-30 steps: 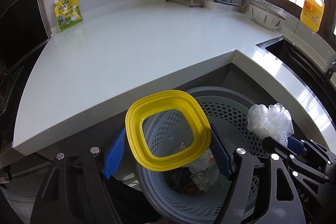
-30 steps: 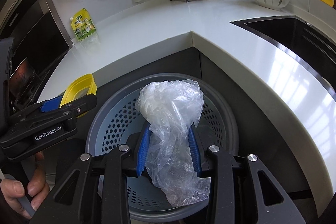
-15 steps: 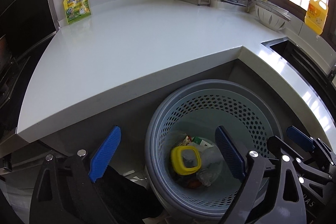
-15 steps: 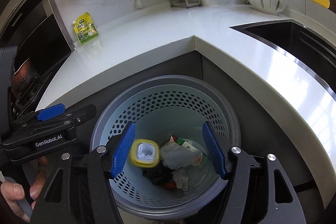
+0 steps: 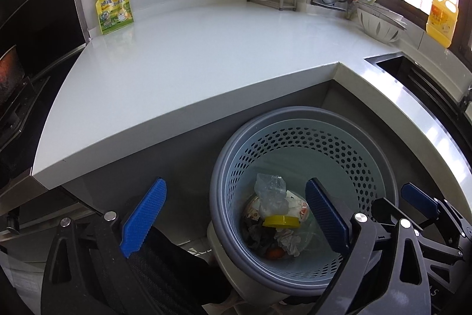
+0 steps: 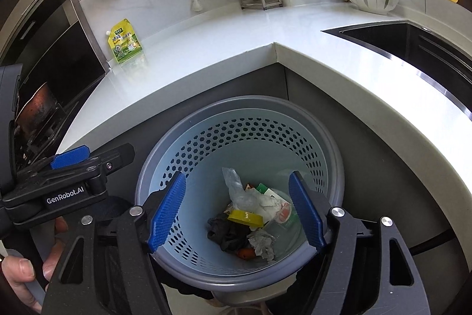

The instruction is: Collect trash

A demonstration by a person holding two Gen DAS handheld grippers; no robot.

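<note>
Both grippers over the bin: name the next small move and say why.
Probably lift both away and turn to the counter. The left gripper and right gripper, jaws just opened, hold nothing; the yellow lid and clear plastic bag lie in the bin. The yellow-green pouch stands on the counter.

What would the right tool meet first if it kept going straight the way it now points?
Probably the trash heap at the bottom of the perforated bin: the open right tool frames the yellow lid and crumpled plastic bag. Nothing shows in between, though depth is unclear.
</note>
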